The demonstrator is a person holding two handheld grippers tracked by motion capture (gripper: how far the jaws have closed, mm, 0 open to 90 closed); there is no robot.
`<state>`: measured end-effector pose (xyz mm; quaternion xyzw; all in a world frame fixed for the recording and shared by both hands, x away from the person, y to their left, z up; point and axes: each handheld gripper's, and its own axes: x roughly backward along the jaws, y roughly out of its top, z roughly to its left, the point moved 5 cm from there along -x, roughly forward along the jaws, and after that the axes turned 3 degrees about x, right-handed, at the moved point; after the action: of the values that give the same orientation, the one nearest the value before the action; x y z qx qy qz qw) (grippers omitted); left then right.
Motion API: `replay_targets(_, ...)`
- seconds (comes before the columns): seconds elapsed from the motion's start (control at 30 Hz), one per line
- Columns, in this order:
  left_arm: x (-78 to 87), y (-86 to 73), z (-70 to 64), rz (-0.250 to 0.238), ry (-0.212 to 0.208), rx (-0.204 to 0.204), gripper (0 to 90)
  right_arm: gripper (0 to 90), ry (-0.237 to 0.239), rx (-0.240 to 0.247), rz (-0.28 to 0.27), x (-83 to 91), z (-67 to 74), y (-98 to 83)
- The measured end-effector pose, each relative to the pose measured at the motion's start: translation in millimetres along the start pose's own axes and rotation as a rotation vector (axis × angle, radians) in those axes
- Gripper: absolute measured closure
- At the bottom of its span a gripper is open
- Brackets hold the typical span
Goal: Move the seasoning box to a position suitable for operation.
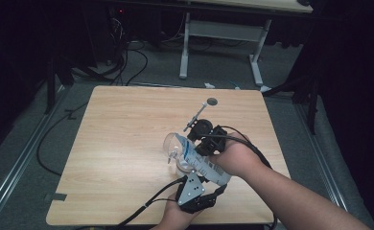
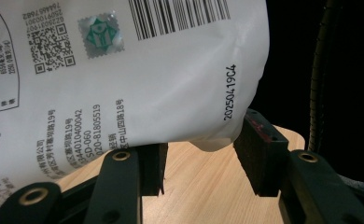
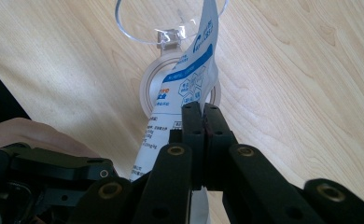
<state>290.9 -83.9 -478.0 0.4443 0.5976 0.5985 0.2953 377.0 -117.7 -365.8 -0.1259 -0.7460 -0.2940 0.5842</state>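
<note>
**Pouch over jar mouth: handling state**

Right gripper [image 3: 202, 122]: jaws pressed flat together on the white-and-blue printed pouch [image 3: 189, 84], pinching its film edge-on. Left gripper [image 2: 199, 161]: jaws parted wide, bottom end of the pouch [image 2: 124, 70] hanging just above and between the pads, one pad touching or nearly touching the film; not clamped.

Location: in the right half of the tabletop [image 1: 127, 124], toward the near edge, held off the surface and tilted, upper end lowered toward the clear jar [image 1: 181, 159]. In the right gripper view, pouch tip directly above the jar's round mouth [image 3: 148, 88], hinged clear lid [image 3: 138, 23] swung open beyond it.

Handling, as a judgement: soft, thin, slack film; light; likely to fold and sag wherever unsupported. Slippery printed face, so grip best taken on a flat seam or corner, not on the bulging middle. Bottom corner with the date code [image 2: 230, 93] offers a flat purchase for the open jaws. Contents and whether the top is cut open: not discernible.

Surroundings: small dark round-headed tool [image 1: 202, 112] lying toward the far edge, close beyond the right gripper [image 1: 209, 139]. Jar light and clear, probably easy to tip if nudged by the pouch. Left gripper [image 1: 193, 191] cable trailing over the near edge.
</note>
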Motion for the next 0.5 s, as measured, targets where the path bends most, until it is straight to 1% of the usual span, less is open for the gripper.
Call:
replay_targets(0.23,0.0,1.0,0.2,-0.002,0.0,0.0,55.5,89.7,-0.004,-0.002,0.001,0.2,0.5,0.5)
replay_targets(0.5,-0.2,2.2,-0.2,-0.006,0.0,0.002,55.5,89.7,-0.008,0.006,0.005,1.0,0.4,0.8)
